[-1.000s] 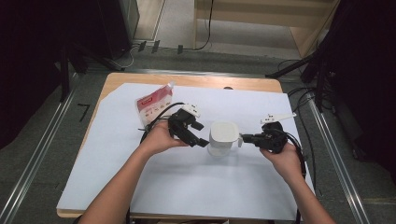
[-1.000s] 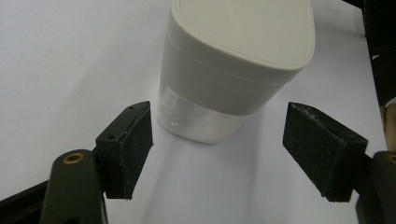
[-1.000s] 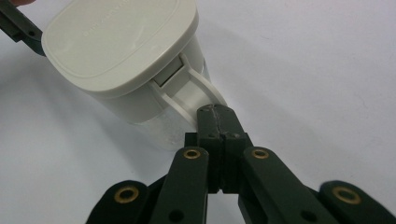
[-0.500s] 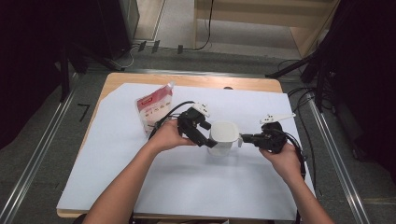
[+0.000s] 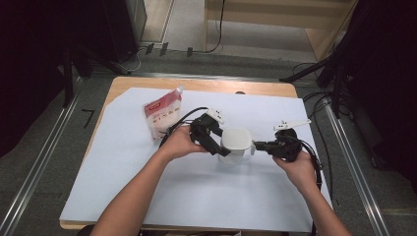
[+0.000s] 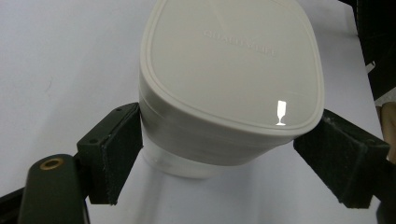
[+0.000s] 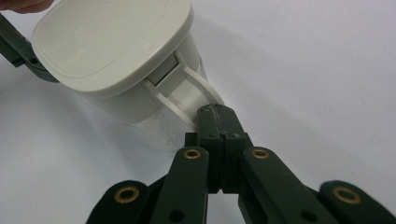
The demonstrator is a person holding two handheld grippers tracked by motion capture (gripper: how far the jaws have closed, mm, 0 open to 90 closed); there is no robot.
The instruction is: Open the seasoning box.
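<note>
Taking the lidded jug (image 5: 236, 145) as the landmark, it is standing upright near the middle of the white sheet (image 5: 147, 187) covering the counter, with a red and white pouch (image 5: 160, 116) lying well off to its left. On the jug's left side the left gripper (image 6: 219, 154) is straddling the cream lid (image 6: 231, 70); its jaws have just been opening and are now standing wide, the lid's rim between the pads, one pad just beside the rim and the other apart from it, so nothing is gripped. On the jug's right the right gripper (image 7: 215, 116) is pinching the handle (image 7: 189, 91), jaws closed tight on it. The jug is looking like stiff, smooth plastic with a clear lower body, probably light and apparently empty, so likely slippery under the pads. The lid's rim and the handle are offering the surest holds.
</note>
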